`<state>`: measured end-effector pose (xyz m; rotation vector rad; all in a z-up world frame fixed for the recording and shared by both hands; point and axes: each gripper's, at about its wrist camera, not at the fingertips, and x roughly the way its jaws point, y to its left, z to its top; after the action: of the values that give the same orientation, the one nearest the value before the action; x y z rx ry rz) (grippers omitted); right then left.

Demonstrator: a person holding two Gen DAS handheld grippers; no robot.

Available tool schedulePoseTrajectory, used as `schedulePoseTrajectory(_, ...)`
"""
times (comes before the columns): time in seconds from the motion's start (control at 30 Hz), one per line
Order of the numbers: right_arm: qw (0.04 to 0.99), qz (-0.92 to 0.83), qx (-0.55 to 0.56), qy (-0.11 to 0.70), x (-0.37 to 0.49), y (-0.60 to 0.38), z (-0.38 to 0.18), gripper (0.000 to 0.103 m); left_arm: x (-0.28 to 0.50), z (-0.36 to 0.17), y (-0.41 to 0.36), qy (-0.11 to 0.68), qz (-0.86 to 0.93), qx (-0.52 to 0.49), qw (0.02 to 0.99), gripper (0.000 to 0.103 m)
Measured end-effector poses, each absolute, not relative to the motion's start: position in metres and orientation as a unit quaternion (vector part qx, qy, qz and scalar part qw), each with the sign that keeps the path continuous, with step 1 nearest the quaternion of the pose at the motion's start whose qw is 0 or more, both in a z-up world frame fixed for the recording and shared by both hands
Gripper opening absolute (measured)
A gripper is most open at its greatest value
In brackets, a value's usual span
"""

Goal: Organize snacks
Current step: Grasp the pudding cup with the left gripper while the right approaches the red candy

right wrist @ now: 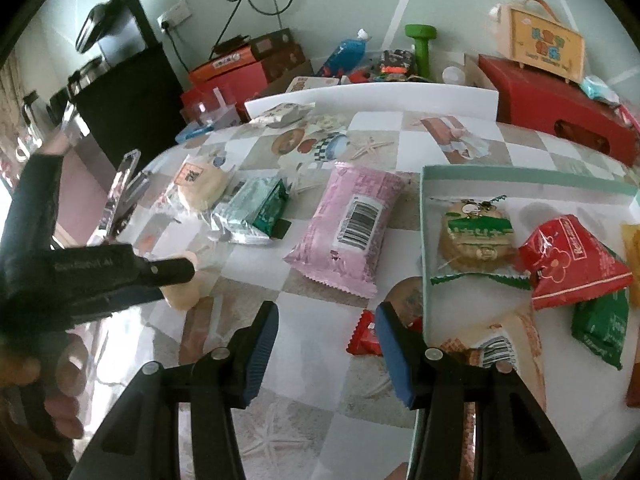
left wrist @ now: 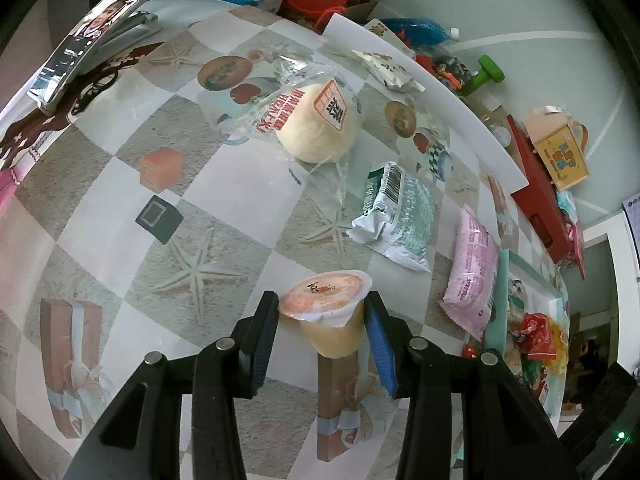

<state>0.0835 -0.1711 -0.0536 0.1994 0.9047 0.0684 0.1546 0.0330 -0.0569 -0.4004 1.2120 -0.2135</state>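
An orange-lidded jelly cup (left wrist: 324, 292) stands tilted between the blue pads of my left gripper (left wrist: 322, 303), which is shut on it just above the patterned tablecloth. From the right wrist the same cup (right wrist: 185, 296) shows under the left gripper (right wrist: 176, 271). My right gripper (right wrist: 327, 314) hangs open over the cloth with nothing between its fingers; a small red packet (right wrist: 362, 338) lies by its right finger. A teal tray (right wrist: 520, 178) holds a green-wrapped cookie (right wrist: 476, 236), a red packet (right wrist: 572, 264) and a green packet (right wrist: 600, 324).
On the cloth lie a pink packet (right wrist: 352, 224), a green-and-white packet (right wrist: 256, 212) and a bun in clear wrap (left wrist: 320, 124). A phone on a stand (left wrist: 96, 36) sits far left. A white board (right wrist: 372, 96), red box (right wrist: 560, 112) and green dumbbell (right wrist: 420, 44) line the back.
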Motion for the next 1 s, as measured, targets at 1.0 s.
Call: schedulePoseTrajectory(1.0,0.897,0.009,0.007,0.442,0.076,-0.161,-0.052,0.052,0.165,-0.056,0.009,0.558,-0.115,-0.126,0.812,0.054)
